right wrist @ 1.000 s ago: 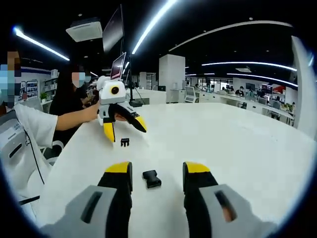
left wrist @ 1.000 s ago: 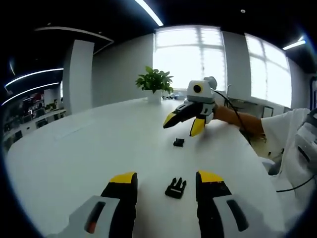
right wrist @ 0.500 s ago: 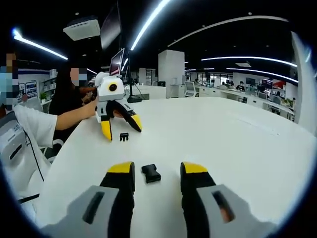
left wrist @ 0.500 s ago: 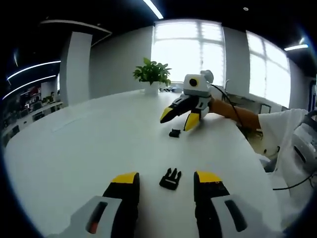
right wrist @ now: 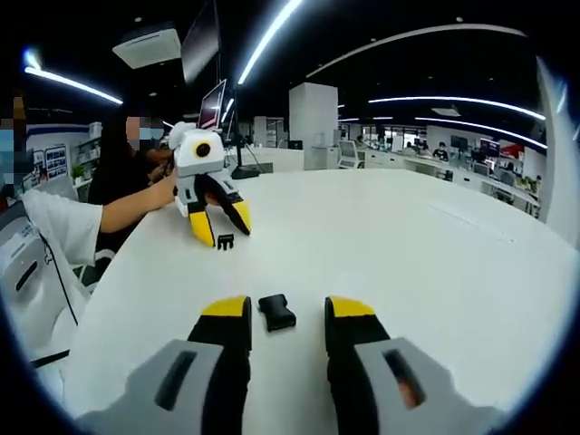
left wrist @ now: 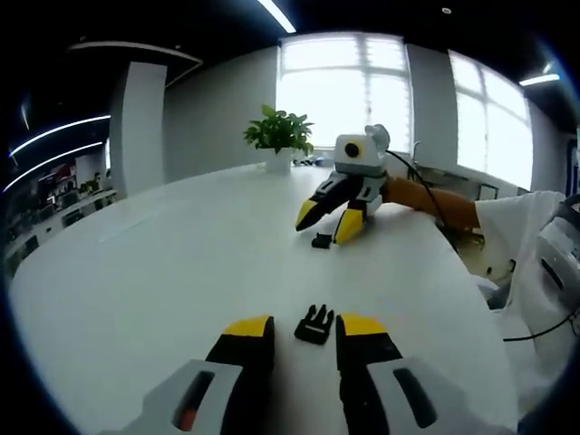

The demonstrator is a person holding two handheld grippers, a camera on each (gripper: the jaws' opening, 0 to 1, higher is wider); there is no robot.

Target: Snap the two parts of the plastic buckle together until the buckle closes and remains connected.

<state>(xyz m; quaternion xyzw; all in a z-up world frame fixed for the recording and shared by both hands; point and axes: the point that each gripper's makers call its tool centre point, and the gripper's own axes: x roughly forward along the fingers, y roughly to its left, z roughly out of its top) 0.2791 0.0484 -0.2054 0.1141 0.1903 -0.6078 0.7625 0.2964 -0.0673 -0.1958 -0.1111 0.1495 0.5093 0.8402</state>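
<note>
Left gripper [left wrist: 304,328] low over the white table [left wrist: 163,263], jaws parted and holding nothing, the pronged buckle piece [left wrist: 314,324] lying on the table in the gap between the yellow tips; a potted plant [left wrist: 279,140] stands at the far edge. Right gripper [right wrist: 286,310] likewise open and empty, the socket buckle piece [right wrist: 276,312] on the table between its tips. The two pieces lie well apart, unjoined.

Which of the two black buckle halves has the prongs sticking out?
The pronged half, lying between the left hand-held gripper tips. The other half, between the right hand-held gripper tips, is a plain blocky socket.
</note>
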